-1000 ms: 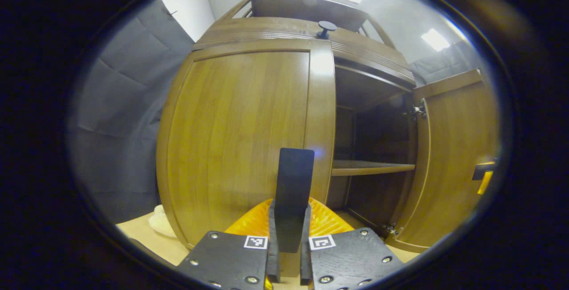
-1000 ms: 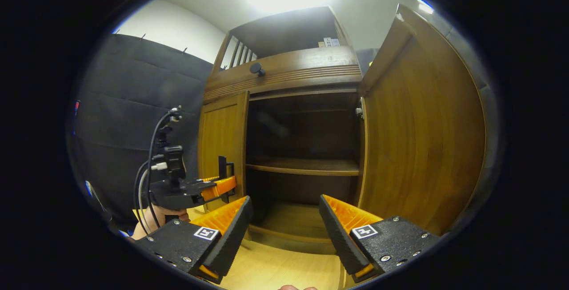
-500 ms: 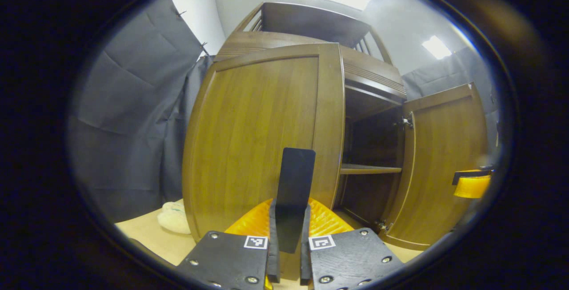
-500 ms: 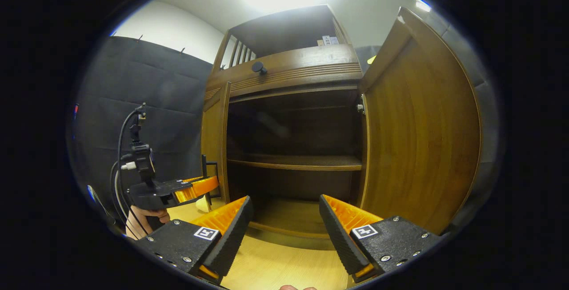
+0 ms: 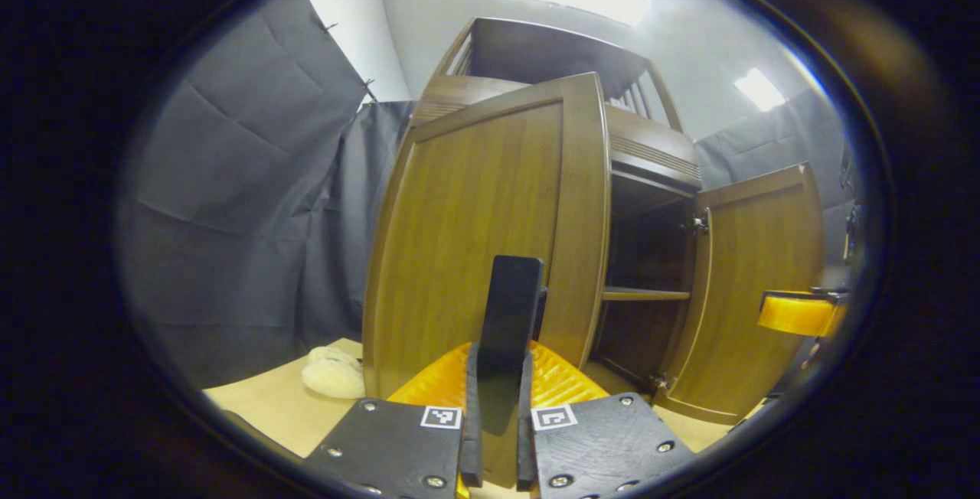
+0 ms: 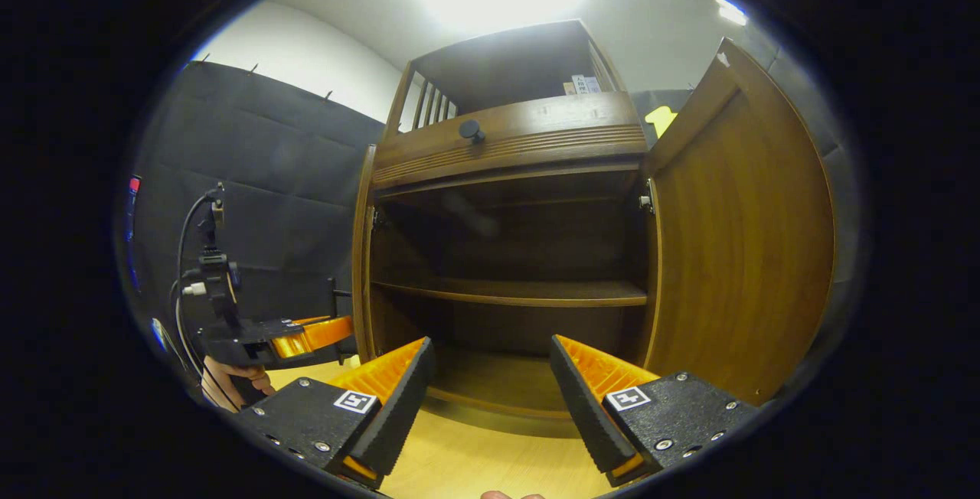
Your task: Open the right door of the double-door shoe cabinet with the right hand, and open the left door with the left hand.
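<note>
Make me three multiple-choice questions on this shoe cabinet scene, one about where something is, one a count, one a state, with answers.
1. Where does the round dark knob sit?
A. on the panel above the doors
B. on the right door
C. on the floor

2. How many cabinet doors stand swung out?
A. none
B. one
C. two

3. How are the right gripper fingers?
A. shut on a handle
B. spread apart, holding nothing
C. shut on the shelf

Answers:
1 A, the knob sticks out of the grooved panel over the opening.
2 C, the left door and right door both stand away from the open cabinet.
3 B, floor shows between the fingers.
</note>
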{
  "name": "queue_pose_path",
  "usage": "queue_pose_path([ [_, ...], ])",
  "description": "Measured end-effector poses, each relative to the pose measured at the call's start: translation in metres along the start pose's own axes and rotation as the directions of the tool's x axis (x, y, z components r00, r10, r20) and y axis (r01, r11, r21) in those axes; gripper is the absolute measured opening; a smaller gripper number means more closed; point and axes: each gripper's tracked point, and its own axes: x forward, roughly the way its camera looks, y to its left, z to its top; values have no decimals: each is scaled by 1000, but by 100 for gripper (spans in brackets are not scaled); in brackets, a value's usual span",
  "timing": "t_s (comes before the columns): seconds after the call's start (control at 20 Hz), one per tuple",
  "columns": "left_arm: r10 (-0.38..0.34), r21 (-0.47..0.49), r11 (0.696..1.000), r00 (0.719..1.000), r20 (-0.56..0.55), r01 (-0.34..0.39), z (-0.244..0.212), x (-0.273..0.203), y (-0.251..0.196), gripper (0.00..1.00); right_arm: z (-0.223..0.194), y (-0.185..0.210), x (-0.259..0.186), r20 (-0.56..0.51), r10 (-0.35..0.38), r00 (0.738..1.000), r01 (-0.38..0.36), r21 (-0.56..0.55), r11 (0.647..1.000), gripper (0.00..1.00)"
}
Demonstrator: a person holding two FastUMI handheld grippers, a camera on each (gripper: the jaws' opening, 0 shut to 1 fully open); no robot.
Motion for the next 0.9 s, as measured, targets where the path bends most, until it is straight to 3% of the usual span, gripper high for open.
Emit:
queue_pose_path([
  [0.05, 4, -1, 1000, 1000, 3, -4, 0, 0, 1, 25, 0, 2, 0, -2, 2, 1000, -2, -2, 1000, 93],
  [0.2, 25, -13, 1000, 1000, 11, -24, 2, -3, 3, 12, -8, 14, 5, -16, 24, 1000, -24, 7, 1000, 93],
  [0.25, 35, -26, 999, 999, 13, -34, 2, -2, 3, 18, -11, 22, 7, -20, 33, 999, -32, 13, 999, 93],
  [0.45, 53, -33, 998, 998, 19, -52, 3, -6, 5, 18, -16, 32, 11, -32, 46, 998, -45, 35, 998, 93],
  [0.5, 56, -27, 998, 998, 16, -56, 3, -5, 4, 24, -18, 33, 13, -34, 43, 998, -42, 40, 998, 93],
  [0.55, 62, -23, 998, 998, 14, -62, 3, -4, 3, 24, -19, 35, 15, -36, 41, 999, -39, 47, 998, 93],
  [0.7, 47, -6, 999, 999, 15, -46, 7, -3, -2, 10, -27, 45, 20, -58, 53, 997, -48, 71, 996, 93],
  [0.9, 25, 18, 1000, 1000, 19, -25, 9, -3, 1, 10, -36, 55, 26, -83, 56, 995, -51, 58, 997, 93],
])
